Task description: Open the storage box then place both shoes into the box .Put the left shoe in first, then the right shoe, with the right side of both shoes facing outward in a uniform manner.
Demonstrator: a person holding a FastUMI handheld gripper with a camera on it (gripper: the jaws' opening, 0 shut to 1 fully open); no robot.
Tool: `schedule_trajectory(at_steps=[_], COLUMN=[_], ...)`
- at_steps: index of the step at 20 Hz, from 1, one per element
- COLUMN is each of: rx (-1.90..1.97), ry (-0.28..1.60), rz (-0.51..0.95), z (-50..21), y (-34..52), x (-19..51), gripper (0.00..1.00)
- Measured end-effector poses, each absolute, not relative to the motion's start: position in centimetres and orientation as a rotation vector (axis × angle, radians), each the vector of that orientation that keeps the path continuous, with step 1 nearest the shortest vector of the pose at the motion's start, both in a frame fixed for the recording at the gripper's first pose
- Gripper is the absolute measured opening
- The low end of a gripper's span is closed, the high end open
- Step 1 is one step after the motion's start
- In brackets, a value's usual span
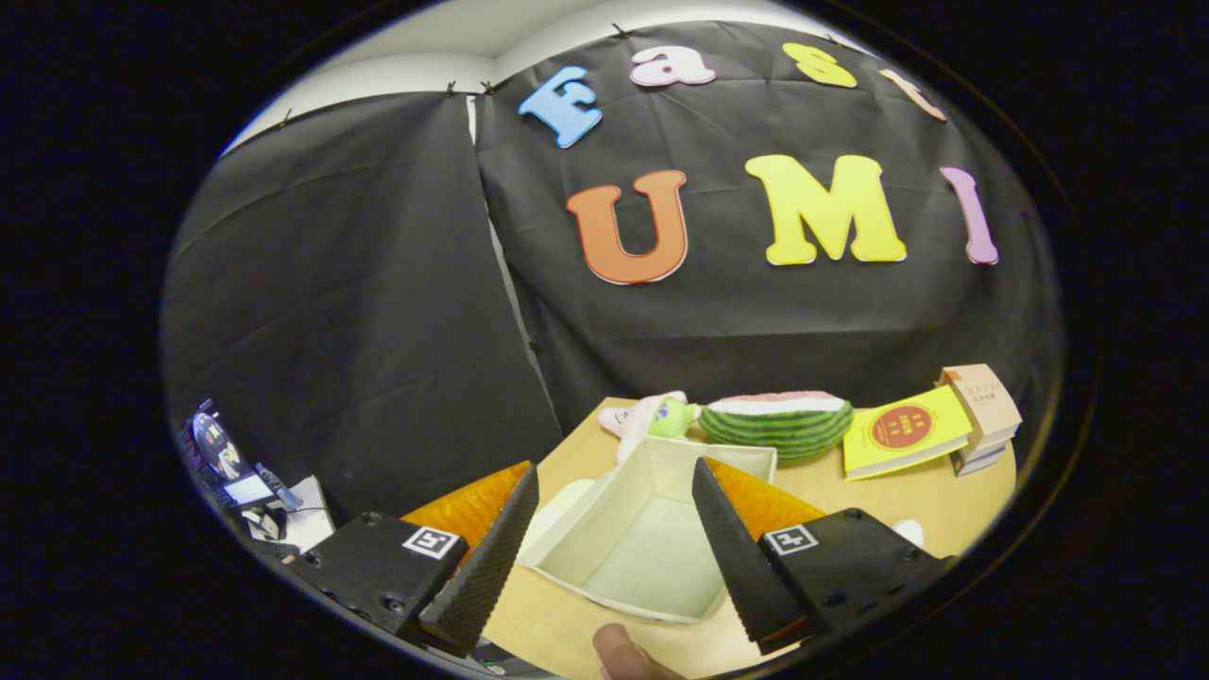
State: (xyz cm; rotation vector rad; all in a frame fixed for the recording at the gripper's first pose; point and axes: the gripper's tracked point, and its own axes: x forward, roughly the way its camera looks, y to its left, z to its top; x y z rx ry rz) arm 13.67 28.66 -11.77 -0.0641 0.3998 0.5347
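A cream storage box point(604, 529) stands open on the wooden table point(557, 623), and its inside looks empty. Orange panels point(472, 505) flank it on the left and on the right point(770, 505). My gripper point(614, 467) hovers above the box, open, with nothing between its fingers. The fingertips straddle the box's opening. A white rounded shape point(565, 496) peeks out by the box's left wall and another point(909, 531) lies right of the right finger. I cannot tell whether they are the shoes.
Beyond the box lie a plush toy point(652, 417), a watermelon-slice cushion point(779, 423), a yellow book point(905, 433) and a small stack of books point(982, 411). A fingertip of a person point(619, 654) shows below the box. Devices point(231, 467) sit off the table's left.
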Motion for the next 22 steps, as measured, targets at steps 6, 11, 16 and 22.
schedule_trajectory(at_steps=[6,11,16,22], rx=[-0.220,-0.282,-0.422,-0.339], ry=[0.538,0.664,0.841,0.975], rz=[0.342,0.257,0.248,0.262], z=[-17.0,-21.9,-29.7,-33.7], y=[17.1,9.3,3.0,0.8], x=[15.3,16.3,16.9,18.1], gripper=[1.00,1.00,1.00,0.90])
